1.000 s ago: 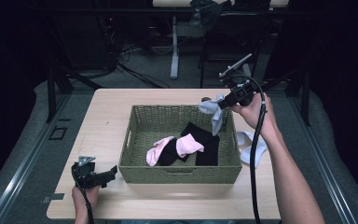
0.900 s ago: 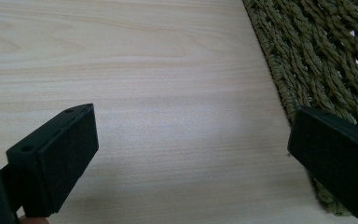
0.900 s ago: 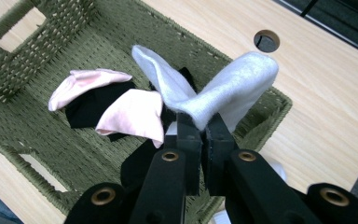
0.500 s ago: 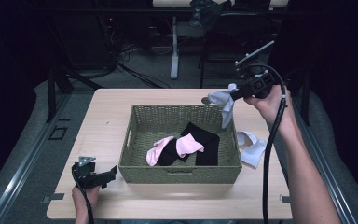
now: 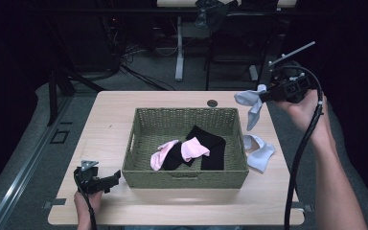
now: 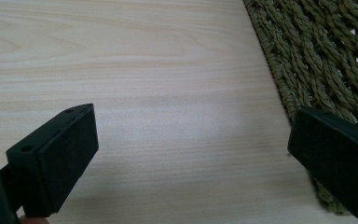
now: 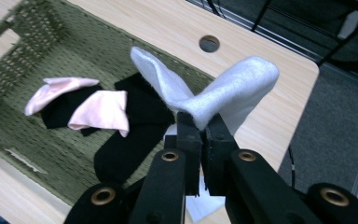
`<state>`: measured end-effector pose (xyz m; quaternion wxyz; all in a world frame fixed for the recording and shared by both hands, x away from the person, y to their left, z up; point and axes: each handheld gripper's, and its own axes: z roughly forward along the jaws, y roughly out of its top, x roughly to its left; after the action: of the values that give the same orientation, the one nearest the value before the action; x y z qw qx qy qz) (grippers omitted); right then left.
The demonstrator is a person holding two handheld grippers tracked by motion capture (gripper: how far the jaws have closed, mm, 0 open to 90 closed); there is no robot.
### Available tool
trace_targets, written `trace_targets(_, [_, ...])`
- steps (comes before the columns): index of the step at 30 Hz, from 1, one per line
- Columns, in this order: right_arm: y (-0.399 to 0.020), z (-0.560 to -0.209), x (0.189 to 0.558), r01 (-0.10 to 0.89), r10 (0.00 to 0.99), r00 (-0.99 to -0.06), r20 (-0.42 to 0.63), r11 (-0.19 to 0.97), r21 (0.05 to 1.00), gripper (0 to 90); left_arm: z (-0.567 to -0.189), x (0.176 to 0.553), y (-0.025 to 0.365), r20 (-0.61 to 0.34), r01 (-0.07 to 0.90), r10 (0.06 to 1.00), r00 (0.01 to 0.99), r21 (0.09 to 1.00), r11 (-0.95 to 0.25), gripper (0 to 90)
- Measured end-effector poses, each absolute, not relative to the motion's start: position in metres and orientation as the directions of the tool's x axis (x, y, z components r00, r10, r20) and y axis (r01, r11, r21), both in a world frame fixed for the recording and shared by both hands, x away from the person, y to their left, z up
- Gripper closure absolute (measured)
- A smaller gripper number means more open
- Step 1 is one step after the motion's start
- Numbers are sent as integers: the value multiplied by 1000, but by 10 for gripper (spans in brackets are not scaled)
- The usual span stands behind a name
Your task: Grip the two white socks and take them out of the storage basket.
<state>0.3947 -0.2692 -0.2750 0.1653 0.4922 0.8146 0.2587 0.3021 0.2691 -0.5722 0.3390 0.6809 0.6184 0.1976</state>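
While my right tongs point(image 5: 264, 97) pinch a white sock point(image 5: 250, 104) by its middle fold, the two ends of it droop and flare to either side, which in the right gripper view point(image 7: 199, 122) looks like a pair of soft ears standing above the jaws pressed together on the cloth. I hold it in the air just beyond the far right corner of the woven basket point(image 5: 187, 177), high enough that the hanging toe clears the rim, so I judge the sensible thing is to carry it over the wall and let it drop inside. A second white sock point(image 5: 258, 152) lies flat on the table point(image 5: 105, 129) just beside the basket's right wall, likely its mate and next in line. Inside the basket, pink socks point(image 5: 182, 151) rest across black socks point(image 5: 210, 143), loosely heaped toward the near half. My left tongs point(image 5: 109, 182) rest on the table at the basket's near left corner, jaws spread and holding nothing, with the woven wall close to one jaw point(image 6: 279, 79); parked there, I think they stand ready to steady the basket if the drop nudges it.
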Motion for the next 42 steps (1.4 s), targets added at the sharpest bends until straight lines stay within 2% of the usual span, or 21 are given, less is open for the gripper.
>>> trace_targets(11, [-303,-318,390,772,920,-392,31,310,555,878,-573,303,269,-153,703,976,155,711,0,15])
trace_targets(19, [-318,-373,392,824,936,-343,73,262,503,878,-573,303,269,-156,700,976,155,714,2,15])
trace_targets(20, [-321,-388,393,836,939,-333,82,254,487,878,-573,303,269,-155,702,976,154,712,3,15])
trace_targets(27, [-320,-434,396,871,946,-305,111,230,434,876,-573,303,268,-152,705,975,163,709,-7,15])
trace_targets(32, [-317,-476,400,899,959,-268,91,215,383,875,-573,303,269,-149,710,976,160,704,-9,15])
trace_targets(42, [-319,-518,400,919,961,-252,112,201,340,863,-574,302,267,-150,703,975,163,711,-8,16])
